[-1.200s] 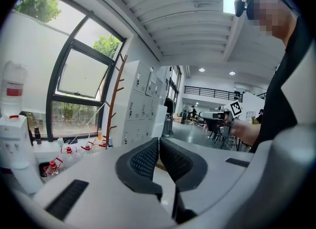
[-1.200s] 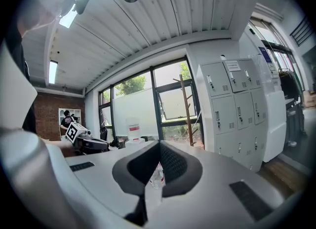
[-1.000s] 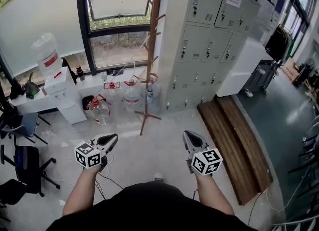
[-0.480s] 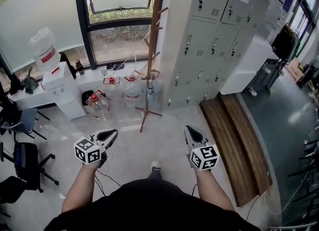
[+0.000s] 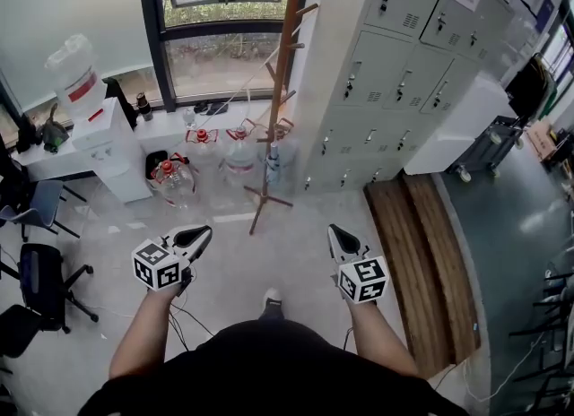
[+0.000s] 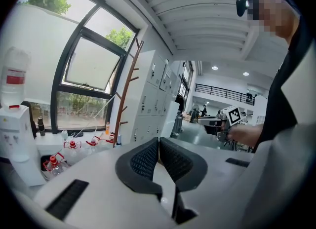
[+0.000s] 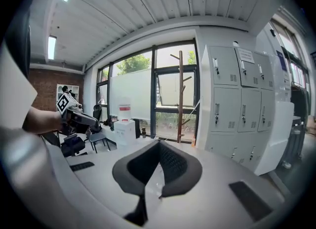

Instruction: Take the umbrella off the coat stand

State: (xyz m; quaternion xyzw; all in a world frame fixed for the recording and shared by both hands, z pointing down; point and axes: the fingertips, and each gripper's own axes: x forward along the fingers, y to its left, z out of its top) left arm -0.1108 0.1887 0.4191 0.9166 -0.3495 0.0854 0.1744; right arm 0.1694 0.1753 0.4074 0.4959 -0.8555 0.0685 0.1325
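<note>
Though left tool [image 5: 204,237] and right tool [image 5: 334,234] (both closed, empty) face it, the coat stand [image 5: 283,73] stands well ahead.

Pale floor [image 5: 233,271], coat stand [image 5: 272,136], water jugs [image 5: 172,181] nr its base, lockers [image 5: 395,73], wood platform [image 5: 413,262]

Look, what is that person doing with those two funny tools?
A person holds a tool in each hand: the left tool and the right tool. Both are shut with nothing in them. The person faces a wooden coat stand by the window, next to grey lockers. Neither tool touches the stand yet.
</note>
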